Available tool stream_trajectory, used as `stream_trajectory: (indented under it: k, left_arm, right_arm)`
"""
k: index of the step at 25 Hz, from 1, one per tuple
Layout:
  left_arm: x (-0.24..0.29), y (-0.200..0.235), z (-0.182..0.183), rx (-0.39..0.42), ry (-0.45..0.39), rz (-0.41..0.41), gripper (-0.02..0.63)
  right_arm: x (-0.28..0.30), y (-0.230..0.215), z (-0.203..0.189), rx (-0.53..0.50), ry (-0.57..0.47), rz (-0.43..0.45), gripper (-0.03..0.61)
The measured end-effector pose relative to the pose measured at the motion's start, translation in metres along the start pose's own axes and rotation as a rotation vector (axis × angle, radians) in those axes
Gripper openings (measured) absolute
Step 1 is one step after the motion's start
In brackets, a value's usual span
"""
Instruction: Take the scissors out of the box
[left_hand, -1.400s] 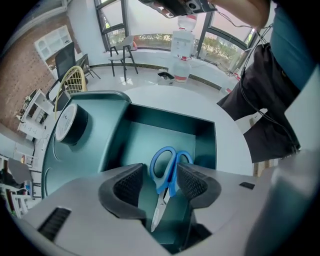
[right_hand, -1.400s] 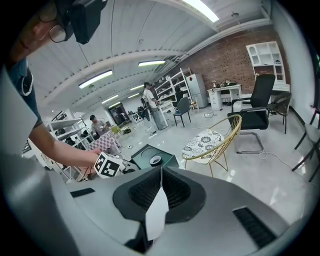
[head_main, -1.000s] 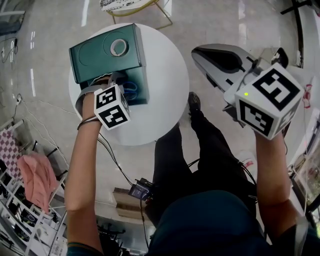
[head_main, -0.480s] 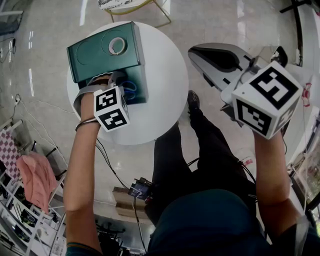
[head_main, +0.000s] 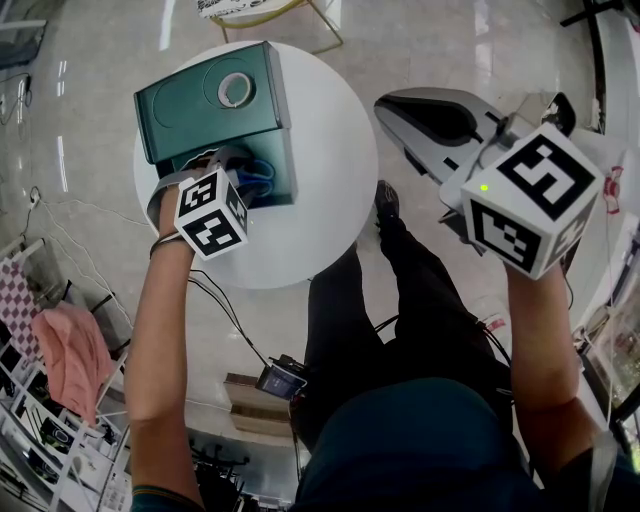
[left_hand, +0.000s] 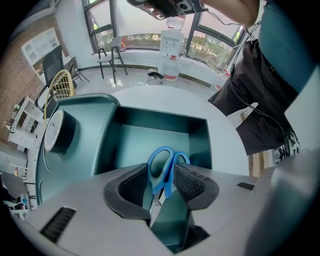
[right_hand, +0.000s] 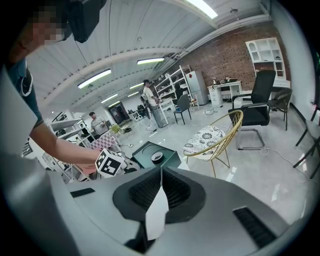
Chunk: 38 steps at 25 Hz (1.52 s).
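A teal box (head_main: 200, 110) lies open on the round white table (head_main: 330, 200), its lid folded back. Blue-handled scissors (left_hand: 162, 167) stand in the open tray (left_hand: 150, 137). My left gripper (left_hand: 162, 182) points steeply down into the tray, and its jaws are closing, with the dark pads (left_hand: 192, 182) against both sides of the blue handles. In the head view the left gripper (head_main: 238, 168) half hides the scissors (head_main: 260, 178). My right gripper (head_main: 395, 105) hangs off the table's right side, shut and empty; in its own view the pads (right_hand: 160, 192) meet.
A roll of tape (head_main: 236, 90) sits in the box lid, also the tape roll (left_hand: 55, 132). A gold wire chair (right_hand: 215, 137) stands beyond the table. The person's legs (head_main: 400, 290) are near the table's front edge, and cables trail on the floor (head_main: 225, 320).
The left gripper's cube has tipped and shifted slightly left over the tray. The right gripper has stayed where it was.
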<state>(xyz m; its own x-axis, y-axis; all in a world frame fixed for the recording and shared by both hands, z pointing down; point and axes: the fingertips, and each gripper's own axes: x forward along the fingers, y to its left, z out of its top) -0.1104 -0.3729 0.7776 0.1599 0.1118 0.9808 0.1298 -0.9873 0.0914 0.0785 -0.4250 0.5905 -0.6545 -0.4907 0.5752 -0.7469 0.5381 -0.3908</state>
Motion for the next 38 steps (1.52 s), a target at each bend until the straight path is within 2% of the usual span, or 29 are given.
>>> stream_trajectory:
  k: [4, 5, 6, 9, 14, 15, 16, 17, 19, 22, 27, 32, 38]
  left_arm:
    - [-0.003, 0.002, 0.000, -0.013, -0.017, 0.026, 0.172]
    - [-0.004, 0.004, 0.000, -0.013, -0.024, 0.054, 0.060]
    - [-0.005, 0.007, 0.000, -0.012, -0.029, 0.084, 0.018]
    - [-0.005, 0.008, 0.000, -0.018, -0.037, 0.101, 0.020]
    - [-0.006, 0.007, 0.000, 0.033, -0.003, 0.094, 0.023]
    - [-0.007, 0.007, 0.001, 0.043, 0.003, 0.088, 0.050]
    - [-0.008, 0.005, 0.002, 0.051, 0.005, 0.075, 0.118]
    - [-0.008, 0.002, 0.004, 0.061, 0.006, 0.057, 0.143]
    - [-0.007, -0.007, 0.007, 0.082, 0.005, 0.025, 0.143]
    - [-0.007, -0.013, 0.009, 0.099, 0.004, 0.021, 0.141]
    - [0.009, -0.017, -0.001, 0.148, 0.065, 0.021, 0.122]
    - [0.012, -0.015, 0.001, 0.125, 0.052, 0.035, 0.107]
    - [-0.007, -0.012, 0.006, 0.101, 0.013, 0.112, 0.101]
  right_arm:
    - [0.000, 0.005, 0.000, -0.002, 0.004, 0.004, 0.038]
    - [0.000, 0.006, 0.000, -0.003, 0.005, 0.005, 0.038]
    - [-0.001, 0.007, 0.000, -0.005, 0.006, 0.006, 0.038]
    - [-0.002, 0.008, -0.001, -0.008, 0.008, 0.008, 0.038]
    - [-0.004, 0.010, -0.003, -0.009, 0.011, 0.004, 0.038]
    - [-0.004, 0.011, -0.003, -0.009, 0.012, 0.004, 0.038]
    - [-0.004, 0.011, -0.004, -0.010, 0.013, 0.005, 0.038]
    - [-0.004, 0.011, -0.005, -0.010, 0.015, 0.004, 0.038]
    - [-0.005, 0.010, -0.006, -0.009, 0.017, 0.001, 0.038]
    - [-0.005, 0.007, -0.009, -0.003, 0.019, -0.001, 0.038]
    - [-0.004, 0.005, -0.013, 0.004, 0.023, -0.001, 0.038]
    - [-0.003, 0.006, -0.019, 0.006, 0.032, -0.001, 0.038]
    - [-0.010, 0.013, -0.003, -0.013, 0.025, 0.004, 0.038]
